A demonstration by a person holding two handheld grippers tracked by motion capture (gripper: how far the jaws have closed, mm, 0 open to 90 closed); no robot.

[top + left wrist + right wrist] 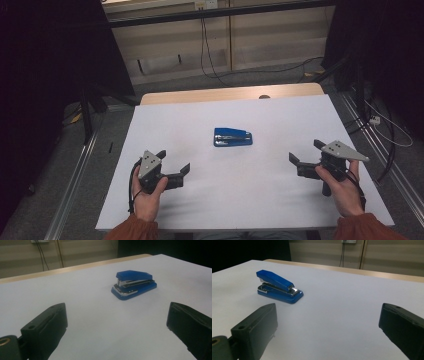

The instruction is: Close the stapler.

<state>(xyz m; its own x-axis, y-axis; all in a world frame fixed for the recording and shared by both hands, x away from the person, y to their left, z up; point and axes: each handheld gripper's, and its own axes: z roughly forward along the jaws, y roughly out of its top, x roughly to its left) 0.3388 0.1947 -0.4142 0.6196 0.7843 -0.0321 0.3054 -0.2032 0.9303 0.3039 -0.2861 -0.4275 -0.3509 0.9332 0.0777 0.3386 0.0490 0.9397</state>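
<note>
From the high view, a blue stapler (pixel 233 136) lies near the middle of the white table (pixel 280 190), its long axis running left to right. The left gripper (pixel 173 162) sits near-left of it and looks slightly closer; the right gripper (pixel 306 151) sits near-right. Both are wide open and empty.

In the left gripper view, the stapler (pixel 134 284) lies ahead, slightly right.

In the right gripper view, the stapler (pixel 278 286) lies ahead-left, well apart. No containers are in sight.

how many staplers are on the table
1. The blue stapler lies near the middle of the white table, ahead of and between the left tool and right tool; neither touches it.
</note>
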